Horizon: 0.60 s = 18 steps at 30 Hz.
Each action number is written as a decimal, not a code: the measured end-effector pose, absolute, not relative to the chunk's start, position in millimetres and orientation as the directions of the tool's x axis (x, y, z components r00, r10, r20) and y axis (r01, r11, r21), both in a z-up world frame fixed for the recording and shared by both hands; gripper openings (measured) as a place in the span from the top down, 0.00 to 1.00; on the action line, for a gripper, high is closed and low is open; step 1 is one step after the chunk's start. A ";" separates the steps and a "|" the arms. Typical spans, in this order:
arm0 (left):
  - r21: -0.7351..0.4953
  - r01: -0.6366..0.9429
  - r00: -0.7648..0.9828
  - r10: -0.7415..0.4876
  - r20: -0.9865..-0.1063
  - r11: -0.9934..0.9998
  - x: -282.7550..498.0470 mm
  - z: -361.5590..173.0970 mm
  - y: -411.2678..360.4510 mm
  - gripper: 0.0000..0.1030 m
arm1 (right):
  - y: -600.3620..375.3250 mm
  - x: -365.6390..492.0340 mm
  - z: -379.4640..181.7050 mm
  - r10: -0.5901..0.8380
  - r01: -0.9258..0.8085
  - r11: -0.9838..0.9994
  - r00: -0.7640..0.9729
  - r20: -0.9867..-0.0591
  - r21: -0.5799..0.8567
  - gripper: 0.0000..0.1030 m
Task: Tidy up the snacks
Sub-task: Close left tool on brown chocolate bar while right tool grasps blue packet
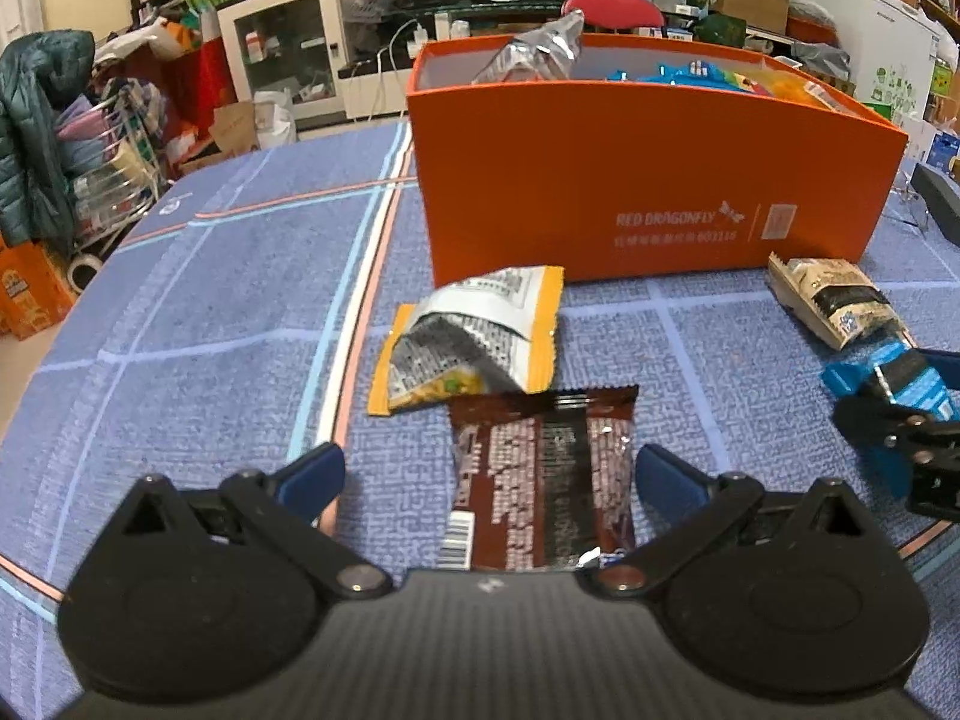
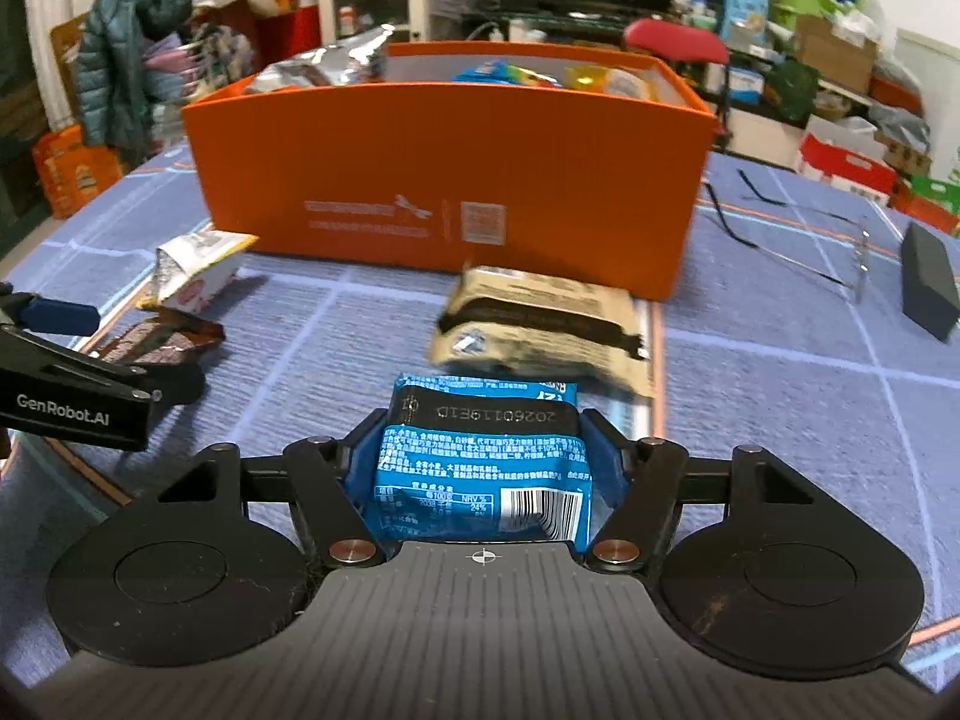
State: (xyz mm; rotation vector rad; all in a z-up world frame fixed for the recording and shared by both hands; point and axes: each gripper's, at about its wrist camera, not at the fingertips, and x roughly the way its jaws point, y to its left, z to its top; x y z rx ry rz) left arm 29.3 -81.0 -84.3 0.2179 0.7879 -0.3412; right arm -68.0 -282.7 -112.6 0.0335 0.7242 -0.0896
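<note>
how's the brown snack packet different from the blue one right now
The brown packet lies flat on the tablecloth between the open left tongs, untouched; the blue packet is clamped in the right tongs. The brown one partly overlaps the yellow packet; the blue one touches no other snack. Both show their printed backs with barcodes, and both are outside the orange box.

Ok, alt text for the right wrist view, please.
The right tongs are shut on a blue snack packet above a blue checked tablecloth. Ahead lie a beige packet and an orange box holding more snacks; the left tongs enter at left.
</note>
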 end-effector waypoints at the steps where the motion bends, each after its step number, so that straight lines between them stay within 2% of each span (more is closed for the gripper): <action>1: 0.063 0.380 0.656 -0.221 -0.722 0.923 29.3 -84.9 -81.1 0.01 | -283.7 -69.7 -113.1 -0.075 0.096 0.995 0.745 -0.663 -0.003 0.44; 18: 0.021 0.377 0.644 -0.246 -0.725 0.926 30.8 -85.8 -75.6 0.05 | -288.3 -80.1 -115.4 -0.076 0.096 0.995 0.751 -0.656 -0.006 0.36</action>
